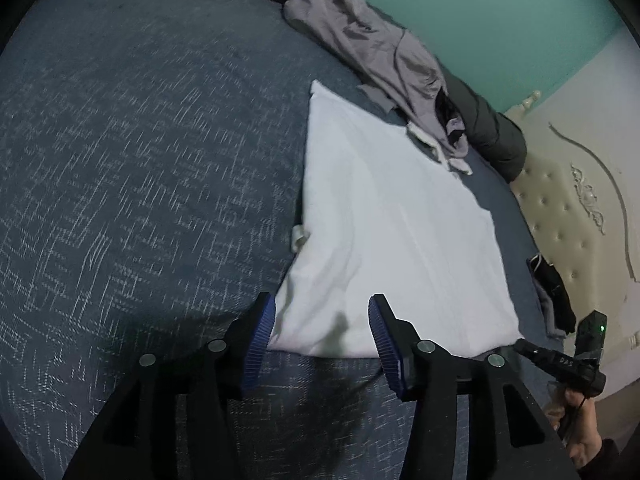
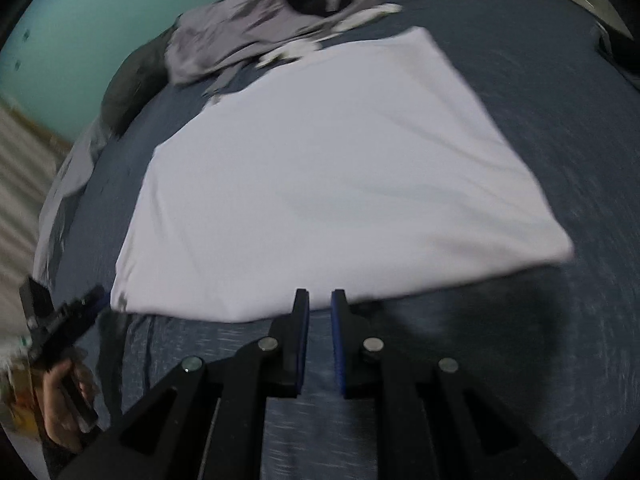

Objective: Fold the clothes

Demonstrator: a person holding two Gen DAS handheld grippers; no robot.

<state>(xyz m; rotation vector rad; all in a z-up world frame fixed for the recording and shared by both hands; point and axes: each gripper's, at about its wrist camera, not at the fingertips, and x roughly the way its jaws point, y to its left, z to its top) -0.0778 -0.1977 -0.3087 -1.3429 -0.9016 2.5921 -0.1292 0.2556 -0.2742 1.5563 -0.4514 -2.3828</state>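
- White garment (image 1: 396, 236): folded to a flat rectangle, lying on the blue-grey bedspread (image 1: 140, 152).
- Left gripper (image 1: 322, 318): jaws apart, poised over the garment's near edge; the fabric lies below the gap and the pads do not press on it.
- Right gripper (image 2: 320, 304): jaws nearly together with a slim gap, nothing between them, tips just short of the garment's near edge.
- Grey clothes (image 1: 372, 52): crumpled heap beyond the garment's far edge.
- Dark roll (image 1: 492, 136): behind the heap, against the teal wall (image 1: 500, 20).
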